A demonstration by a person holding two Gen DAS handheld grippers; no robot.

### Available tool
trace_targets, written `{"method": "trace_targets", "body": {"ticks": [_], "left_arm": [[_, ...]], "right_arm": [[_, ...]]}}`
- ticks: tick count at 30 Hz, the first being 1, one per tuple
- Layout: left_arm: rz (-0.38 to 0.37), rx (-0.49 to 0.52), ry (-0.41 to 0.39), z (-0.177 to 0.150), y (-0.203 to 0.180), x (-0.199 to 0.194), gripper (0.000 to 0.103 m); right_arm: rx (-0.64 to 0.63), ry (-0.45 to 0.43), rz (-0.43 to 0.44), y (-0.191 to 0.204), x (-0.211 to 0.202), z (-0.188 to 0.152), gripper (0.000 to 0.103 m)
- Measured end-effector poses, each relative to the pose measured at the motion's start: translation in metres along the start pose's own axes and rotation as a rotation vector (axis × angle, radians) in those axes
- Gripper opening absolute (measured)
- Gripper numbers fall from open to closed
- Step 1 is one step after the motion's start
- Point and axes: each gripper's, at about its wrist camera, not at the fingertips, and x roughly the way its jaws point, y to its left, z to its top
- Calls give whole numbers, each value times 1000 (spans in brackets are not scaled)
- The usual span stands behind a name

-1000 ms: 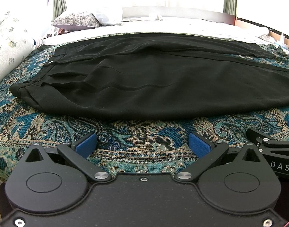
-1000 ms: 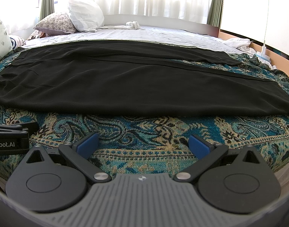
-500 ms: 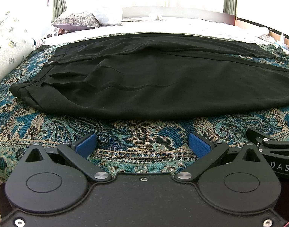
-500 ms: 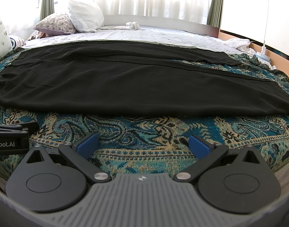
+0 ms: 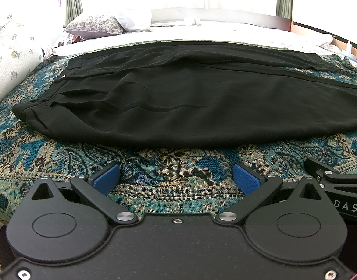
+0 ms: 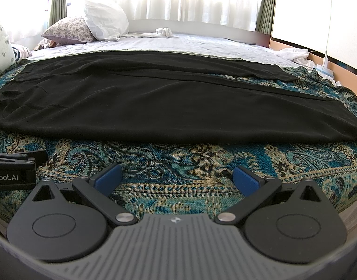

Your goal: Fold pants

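Black pants [image 5: 190, 98] lie spread flat across the bed, waistband to the left and legs running right; the right wrist view shows the pants [image 6: 169, 102] as far as their hems at the right. My left gripper [image 5: 177, 178] is open over the patterned blanket, short of the pants' near edge. My right gripper [image 6: 177, 178] is likewise open with nothing between its blue pads, a little back from the near leg. Each gripper shows at the edge of the other's view, so they sit side by side.
A teal paisley blanket [image 5: 173, 163] covers the near part of the bed, its front edge just under the grippers. Pillows [image 6: 94, 25] lie at the back left on a white sheet [image 6: 201, 44]. A floral cushion [image 5: 8, 53] stands at the left.
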Motion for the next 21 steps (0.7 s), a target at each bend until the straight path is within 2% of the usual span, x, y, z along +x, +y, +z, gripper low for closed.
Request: {"method": "trace_targets", "body": {"ticks": [7,12,15,17,19,21], "left_arm": [[-3,-12,-2,0,7,3,103],[-4,-29,-26,-4,7,-4,103],[-12,-21,-6,0,9,-6,103],[-36,-50,1,6,17,-10,100],[-50,-102,-12,12,32,-13,94],[-32,-136,-30,20,49,-17,93]], "right_arm": [[7,-4,-5,1,0,-1,103],[8,-39,-8,-5,-3,-6,103],[18,-57,-10,-6,-4,-7,103],[18,-66,-9,-6,-6,-7,103],[64,-81,32,-16,-10,-4,103],[109,-100,53,-29,-12,-2,103]]}}
